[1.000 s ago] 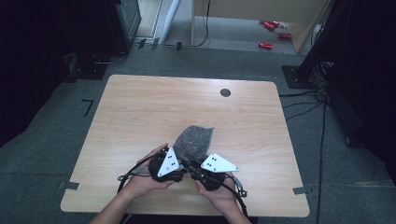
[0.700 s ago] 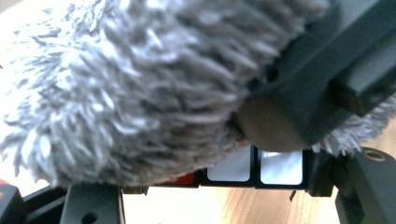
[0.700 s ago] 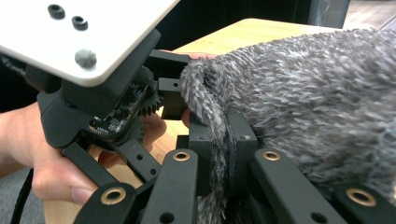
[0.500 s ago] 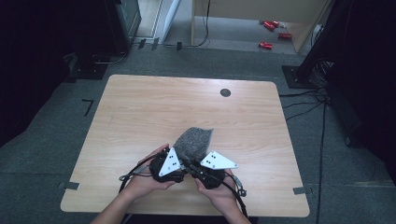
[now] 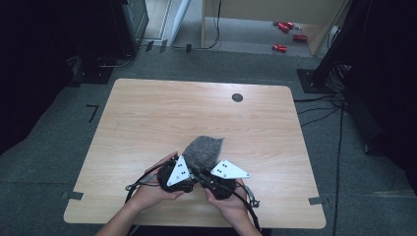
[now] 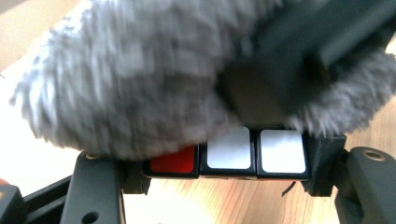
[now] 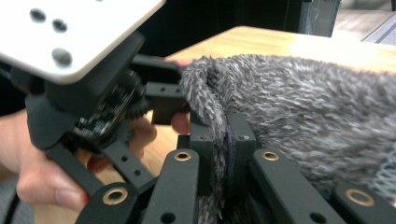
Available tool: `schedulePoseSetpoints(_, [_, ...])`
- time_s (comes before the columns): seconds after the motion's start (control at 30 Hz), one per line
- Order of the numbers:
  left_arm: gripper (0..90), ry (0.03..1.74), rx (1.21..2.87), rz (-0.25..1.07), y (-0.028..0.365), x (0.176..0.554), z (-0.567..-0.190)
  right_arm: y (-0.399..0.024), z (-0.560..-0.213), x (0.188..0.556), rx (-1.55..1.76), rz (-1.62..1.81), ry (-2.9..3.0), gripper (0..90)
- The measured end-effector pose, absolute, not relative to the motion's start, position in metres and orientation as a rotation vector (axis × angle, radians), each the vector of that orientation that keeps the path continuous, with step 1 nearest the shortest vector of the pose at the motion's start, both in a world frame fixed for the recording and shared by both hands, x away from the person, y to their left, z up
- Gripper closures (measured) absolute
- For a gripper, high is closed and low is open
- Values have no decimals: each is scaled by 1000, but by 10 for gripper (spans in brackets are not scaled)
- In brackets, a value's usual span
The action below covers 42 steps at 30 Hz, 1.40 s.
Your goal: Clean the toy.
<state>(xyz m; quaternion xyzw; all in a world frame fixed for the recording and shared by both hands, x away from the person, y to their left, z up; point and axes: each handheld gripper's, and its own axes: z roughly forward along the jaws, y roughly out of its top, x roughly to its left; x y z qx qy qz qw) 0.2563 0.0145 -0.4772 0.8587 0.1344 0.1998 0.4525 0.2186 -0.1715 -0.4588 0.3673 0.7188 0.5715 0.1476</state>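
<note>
A grey fuzzy cloth pouch [image 5: 204, 150] lies on the wooden table [image 5: 147, 113] near its front edge, and both grippers meet at its near side. My left gripper [image 5: 191, 171] is shut on a puzzle cube [image 6: 229, 154]. One row of the cube, a red tile and two white ones, shows between the jaws, while the fuzzy cloth [image 6: 140, 79] drapes over the rest. My right gripper [image 7: 226, 135] is shut on a fold of the cloth's edge [image 7: 303, 102]. The left gripper's body [image 7: 93, 107] and the hand holding it sit just beside that fold.
A black round grommet [image 5: 237, 97] sits in the tabletop at the far right. Red cans [image 5: 285, 37] lie on the floor behind the table. Cables [image 5: 319, 105] run along the floor to the right, and dark equipment stands at the back left and right.
</note>
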Motion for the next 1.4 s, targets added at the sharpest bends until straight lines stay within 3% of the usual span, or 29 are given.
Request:
schedulePoseSetpoints(0.23, [352,338,2034,432,28,261,-472,-204,-451,228,1169,1664,1949,848])
schedulePoseSetpoints(0.37, [352,307,1947,405,35,263,-468,-219,-453,233,1201,1867,1930,844])
schedulePoseSetpoints(0.53, [351,270,1922,443,34,260,-472,-209,-446,226,1117,1949,1933,841])
schedulePoseSetpoints(1.07, [352,280,1826,378,44,261,-465,-214,-447,228,1176,2015,1898,839])
schedulePoseSetpoints(1.27, [352,339,1758,381,57,267,-459,-224,-458,234,1213,1971,1890,840])
schedulePoseSetpoints(1.4, [352,398,1662,307,67,272,-453,-225,-465,235,1117,1926,1904,837])
